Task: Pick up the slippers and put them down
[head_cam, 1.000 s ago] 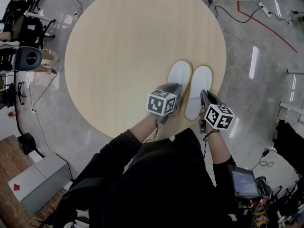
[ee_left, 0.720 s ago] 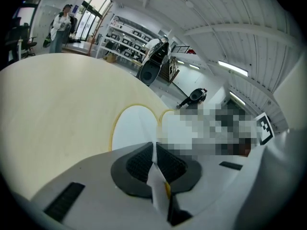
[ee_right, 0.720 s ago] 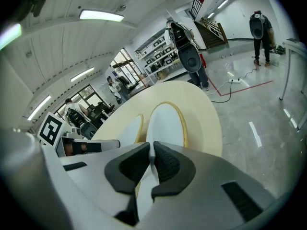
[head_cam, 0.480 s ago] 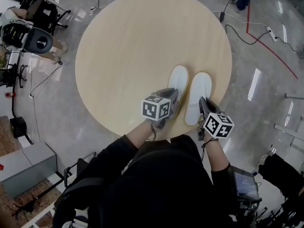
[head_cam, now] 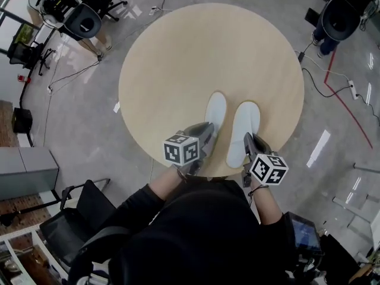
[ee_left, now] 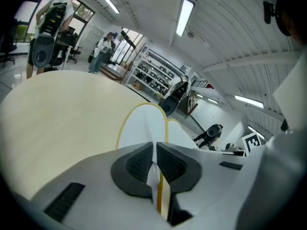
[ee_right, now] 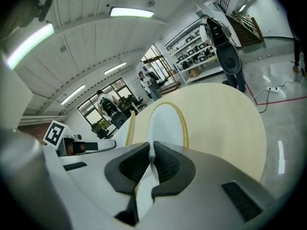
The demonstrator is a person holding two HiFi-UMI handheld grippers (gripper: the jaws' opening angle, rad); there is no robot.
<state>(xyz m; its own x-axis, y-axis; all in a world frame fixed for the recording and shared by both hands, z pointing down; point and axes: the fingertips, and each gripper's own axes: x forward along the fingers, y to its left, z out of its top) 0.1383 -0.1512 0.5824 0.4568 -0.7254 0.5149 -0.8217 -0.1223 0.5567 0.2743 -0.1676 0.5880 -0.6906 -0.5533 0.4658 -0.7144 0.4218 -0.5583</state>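
**Slippers (head_cam: 244, 129) seem lifted off the tabletop (head_cam: 178, 70)**

Both hands have risen over the last second and the slippers came with them, so the pick-up looks done and setting down remains. The left gripper (head_cam: 208, 128) has its fingers (ee_left: 136, 164) pinching the left slipper (head_cam: 215, 110) at the heel rim. The right gripper (head_cam: 248, 139) has its fingers (ee_right: 168, 166) pinching the right slipper (head_cam: 246, 120) the same way. Both slippers are at the tabletop's near edge, toes pointing away.

left slipper (head_cam: 215, 111) heel hidden, right slipper (head_cam: 244, 129) likewise
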